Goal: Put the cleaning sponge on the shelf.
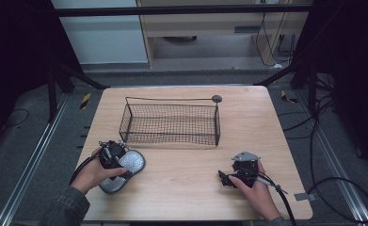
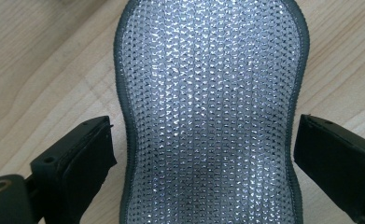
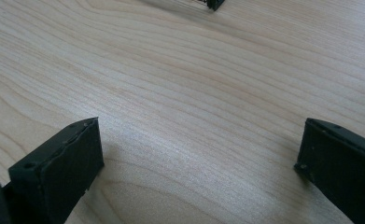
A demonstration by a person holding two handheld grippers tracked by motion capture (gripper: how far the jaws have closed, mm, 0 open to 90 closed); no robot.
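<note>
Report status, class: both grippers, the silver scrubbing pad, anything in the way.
Left gripper open, jaws straddling the scrubbing pad, not closed on it. Right gripper open over bare table. Wire basket beyond the pad, nothing between them.

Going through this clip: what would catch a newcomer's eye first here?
Probably the glittery silver scrubbing pad at the near left of the wooden table, with the left gripper poised over it, open jaws on either side of its narrow waist. Next, the black wire basket standing in the middle of the table, farther back. The right gripper rests open at the near right, over bare wood.
</note>
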